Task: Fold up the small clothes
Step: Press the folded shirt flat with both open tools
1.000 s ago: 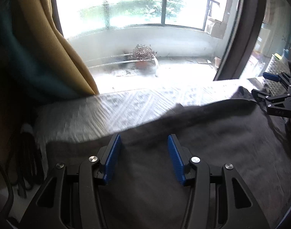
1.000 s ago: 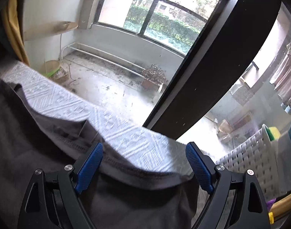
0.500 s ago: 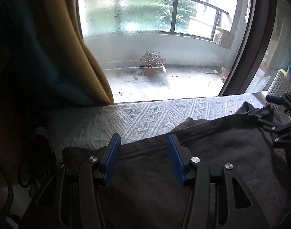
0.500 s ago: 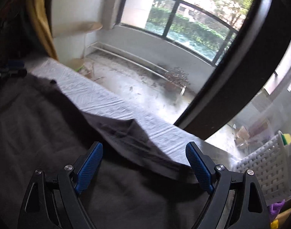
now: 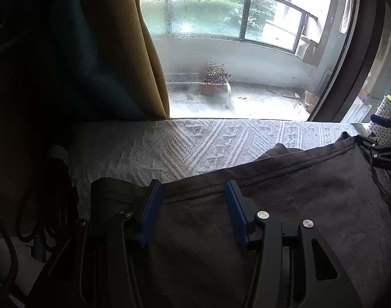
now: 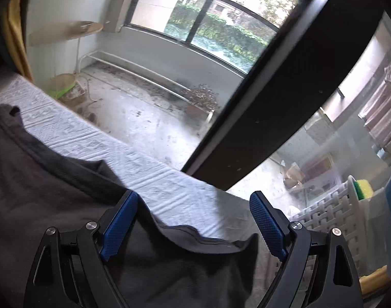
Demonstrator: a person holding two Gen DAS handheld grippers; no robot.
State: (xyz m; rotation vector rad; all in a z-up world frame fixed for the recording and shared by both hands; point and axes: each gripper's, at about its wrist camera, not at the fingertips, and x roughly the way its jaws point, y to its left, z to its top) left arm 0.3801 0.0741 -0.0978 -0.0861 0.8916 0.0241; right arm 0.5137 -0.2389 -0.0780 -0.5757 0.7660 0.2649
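Observation:
A dark grey garment (image 5: 285,205) lies spread on a white textured table cover (image 5: 195,143). My left gripper (image 5: 192,183) hangs open just above the garment's stitched far edge, near its left corner, with only flat cloth under the blue pads. In the right wrist view the same garment (image 6: 54,192) ends in a wavy hem. My right gripper (image 6: 194,196) stands wide open over that hem and the white cover (image 6: 169,187), gripping nothing. The right gripper (image 5: 382,141) also shows at the far right of the left wrist view.
A yellow curtain (image 5: 144,51) hangs at the back left, over black cables (image 5: 49,205) beside the table. A white lattice basket (image 6: 331,205) with a yellow sponge (image 6: 363,187) stands at the right. A dark window frame (image 6: 285,89) and glass lie just beyond the table's far edge.
The left gripper has drifted toward the garment's left corner and its hem now sits at the fingertips. The right view swung left half a second ago and has come back over the hem.

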